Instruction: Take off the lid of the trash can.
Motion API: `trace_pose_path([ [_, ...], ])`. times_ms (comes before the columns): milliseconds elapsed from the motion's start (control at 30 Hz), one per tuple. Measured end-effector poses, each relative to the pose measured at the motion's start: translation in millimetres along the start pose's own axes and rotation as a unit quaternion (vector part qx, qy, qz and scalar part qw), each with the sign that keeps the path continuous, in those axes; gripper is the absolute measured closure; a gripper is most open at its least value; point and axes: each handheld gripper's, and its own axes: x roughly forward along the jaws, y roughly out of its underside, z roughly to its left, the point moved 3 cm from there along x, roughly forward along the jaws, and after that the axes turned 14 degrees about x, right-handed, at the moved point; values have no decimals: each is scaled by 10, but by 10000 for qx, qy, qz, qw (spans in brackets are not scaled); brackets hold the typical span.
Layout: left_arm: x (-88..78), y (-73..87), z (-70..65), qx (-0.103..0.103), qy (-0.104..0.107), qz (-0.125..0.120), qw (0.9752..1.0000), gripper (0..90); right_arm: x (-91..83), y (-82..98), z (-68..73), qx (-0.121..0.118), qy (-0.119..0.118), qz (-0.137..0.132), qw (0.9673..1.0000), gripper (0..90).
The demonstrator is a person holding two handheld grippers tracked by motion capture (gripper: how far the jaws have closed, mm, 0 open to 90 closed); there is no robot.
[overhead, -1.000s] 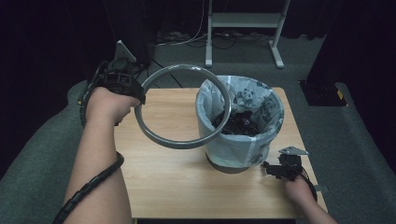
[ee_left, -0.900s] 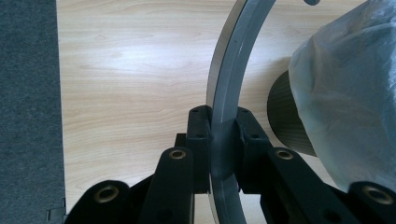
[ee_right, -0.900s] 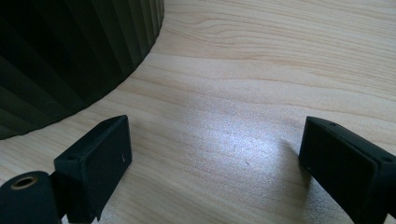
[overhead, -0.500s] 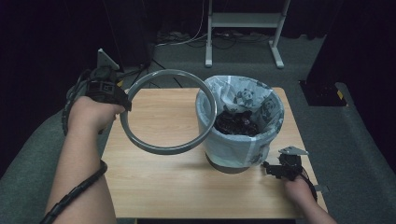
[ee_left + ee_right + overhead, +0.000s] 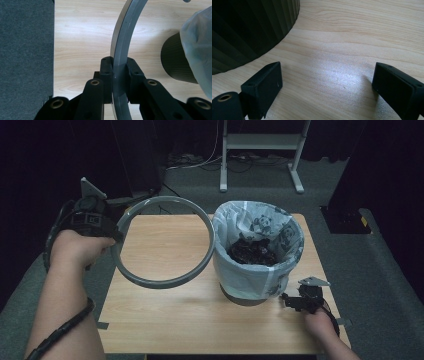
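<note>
Left gripper (image 5: 116, 231) is clamped on the grey ring (image 5: 165, 241). In the left gripper view both pads press the ring's band (image 5: 120, 75) edge-on, one on its inner face and one on its outer, with no gap showing. Grip point is at the ring's left side in the high view.

Ring is off the table (image 5: 165, 320), held in the air and tilted, over the table's left half. Its right edge sits just beside the rim of the bin (image 5: 257, 252); can't tell whether they touch. The ring is not around the bin.

Bin stands upright on the right half of the table, lined with a pale bag (image 5: 260, 227) printed with pandas and folded out over the rim. Dark rubbish (image 5: 252, 251) lies inside. The ribbed dark wall of the bin (image 5: 175, 62) shows below the bag in the left gripper view.

Right gripper (image 5: 295, 301) is low at the table, at the bin's foot on the near right side. Its jaws stand wide apart with nothing between them, only bare wood (image 5: 337, 70). The bin's ribbed base (image 5: 249, 30) is near the left jaw, not touching it.

Left forearm (image 5: 65, 310) comes in from the bottom left, cable (image 5: 60, 332) wrapped round it.
</note>
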Motion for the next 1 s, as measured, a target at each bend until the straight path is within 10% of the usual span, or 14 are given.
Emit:
trace_pose_path([
  [1000, 485, 131, 138, 34, -57, 215, 9997, 783, 1, -1, -2, -4, -2, -4, 10000, 91],
])
